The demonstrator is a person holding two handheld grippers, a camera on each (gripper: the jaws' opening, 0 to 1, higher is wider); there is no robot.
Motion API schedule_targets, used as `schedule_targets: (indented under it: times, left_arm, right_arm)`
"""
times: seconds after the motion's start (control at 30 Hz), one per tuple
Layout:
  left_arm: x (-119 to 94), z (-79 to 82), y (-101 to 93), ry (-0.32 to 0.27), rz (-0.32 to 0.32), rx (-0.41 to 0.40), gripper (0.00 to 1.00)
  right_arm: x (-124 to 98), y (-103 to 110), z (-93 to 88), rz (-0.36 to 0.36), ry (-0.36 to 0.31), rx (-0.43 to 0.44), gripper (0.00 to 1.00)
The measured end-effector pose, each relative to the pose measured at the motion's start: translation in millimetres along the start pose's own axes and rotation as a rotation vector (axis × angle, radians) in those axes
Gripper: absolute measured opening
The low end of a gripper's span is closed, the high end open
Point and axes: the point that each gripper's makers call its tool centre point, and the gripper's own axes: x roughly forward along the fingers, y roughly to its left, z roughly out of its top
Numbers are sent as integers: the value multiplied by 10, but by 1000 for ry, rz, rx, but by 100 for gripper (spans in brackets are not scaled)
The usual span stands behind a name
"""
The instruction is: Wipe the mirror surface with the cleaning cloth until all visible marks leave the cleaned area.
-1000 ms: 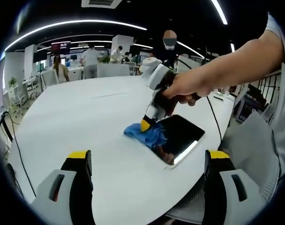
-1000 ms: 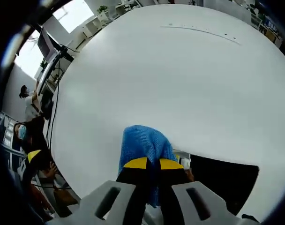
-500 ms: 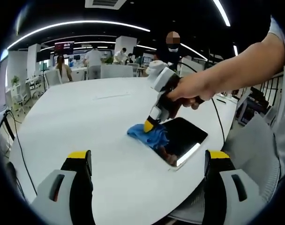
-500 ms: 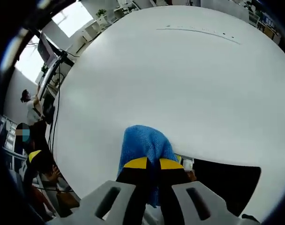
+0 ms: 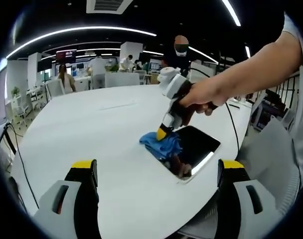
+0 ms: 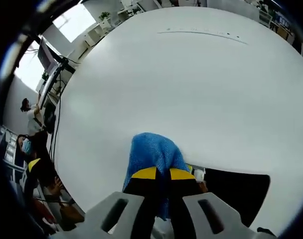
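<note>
The right gripper [image 6: 158, 174] is pinching the blue cloth [image 6: 152, 153] against the mirror [image 5: 195, 147]; the left gripper [image 5: 156, 172] is gaping wide, holding nothing, at 6 o'clock.

The mirror [image 5: 196, 147] is a flat rectangular slab with rounded corners, lying face-up near the edge of the white counter [image 5: 91, 124], its dark glass showing reflections and a bright streak along its near side. The cleaning cloth [image 5: 164, 144] is a bright blue knitted rag, bunched up and pressed down on the mirror's far-left corner, part of it spilling onto the counter. It is pinched between the yellow-tipped right tongs [image 6: 158, 174], whose jaws are closed together on the fabric.
</note>
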Motion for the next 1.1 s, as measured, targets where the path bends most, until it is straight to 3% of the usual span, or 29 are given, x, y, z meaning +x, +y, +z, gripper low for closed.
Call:
schedule_targets:
  times: [0.9,1.1]
  left_arm:
    - [51,-6,-32,13,-6,-20,99]
    - [56,6,-26,11,-5,-20,99]
  right_arm:
    - [-64,-232,-34,-34,-1,28,1]
    - [-106,-204,-71,-40,-7,28,1]
